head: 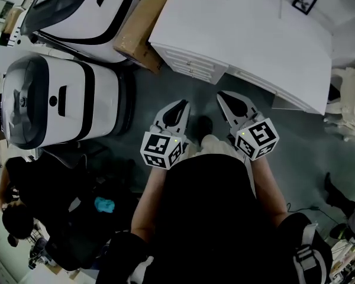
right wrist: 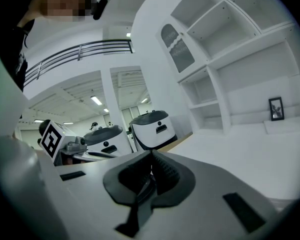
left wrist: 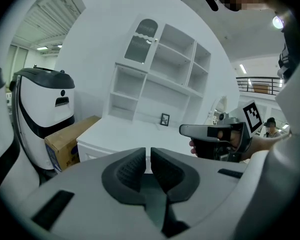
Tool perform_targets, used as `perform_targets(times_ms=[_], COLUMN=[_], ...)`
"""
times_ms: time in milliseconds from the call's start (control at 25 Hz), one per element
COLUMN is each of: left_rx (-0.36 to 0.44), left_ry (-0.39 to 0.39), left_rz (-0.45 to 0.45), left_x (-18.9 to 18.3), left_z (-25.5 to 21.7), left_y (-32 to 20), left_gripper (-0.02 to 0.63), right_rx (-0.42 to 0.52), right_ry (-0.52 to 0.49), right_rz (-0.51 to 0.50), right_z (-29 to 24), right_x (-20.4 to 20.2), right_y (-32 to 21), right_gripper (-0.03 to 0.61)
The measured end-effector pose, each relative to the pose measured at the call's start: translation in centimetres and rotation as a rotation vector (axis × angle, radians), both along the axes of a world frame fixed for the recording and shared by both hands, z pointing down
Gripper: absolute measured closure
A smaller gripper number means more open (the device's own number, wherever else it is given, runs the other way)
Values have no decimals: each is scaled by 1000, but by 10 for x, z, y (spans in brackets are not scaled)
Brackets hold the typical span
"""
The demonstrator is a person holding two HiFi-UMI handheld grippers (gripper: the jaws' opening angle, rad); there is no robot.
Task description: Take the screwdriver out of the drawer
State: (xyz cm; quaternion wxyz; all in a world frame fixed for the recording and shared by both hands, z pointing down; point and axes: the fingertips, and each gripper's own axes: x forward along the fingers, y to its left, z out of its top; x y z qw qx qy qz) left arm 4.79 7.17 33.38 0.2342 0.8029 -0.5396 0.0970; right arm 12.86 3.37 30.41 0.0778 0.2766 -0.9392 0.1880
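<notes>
No screwdriver shows in any view. The white desk point(head: 254, 34) stands ahead of me, its drawers point(head: 186, 64) all closed. I hold both grippers side by side above the grey floor, a short way in front of those drawers. My left gripper point(head: 178, 107) has its jaws together with nothing between them, and its pads meet in the left gripper view point(left wrist: 148, 156). My right gripper point(head: 226, 98) is likewise shut and empty, its pads touching in the right gripper view point(right wrist: 151, 160). Each gripper sees the other beside it: the right gripper point(left wrist: 184, 130) and the left gripper point(right wrist: 92, 154).
Two white-and-black machines point(head: 59, 99) point(head: 83, 10) stand at the left, with a cardboard box point(head: 145, 25) between the far one and the desk. A white shelf unit point(left wrist: 160, 74) and a small picture frame point(head: 304, 0) are on the desk. People sit at lower left point(head: 23, 218).
</notes>
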Motion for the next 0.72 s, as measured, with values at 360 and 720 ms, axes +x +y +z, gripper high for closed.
perform_targets(times_ms=[360,720], left_rx=[-55,-115], left_ry=[-6,-8], left_rz=[-26,20], left_x=[-6,-31], left_z=[33,88], left_y=[-26,-67], left_gripper=[570,518], right_rx=[-58,-94], right_ry=[23,63], right_rz=[-25,40], right_z=[24,45], right_x=[-5,-17], right_y=[-18,-38], right_gripper=[561,561])
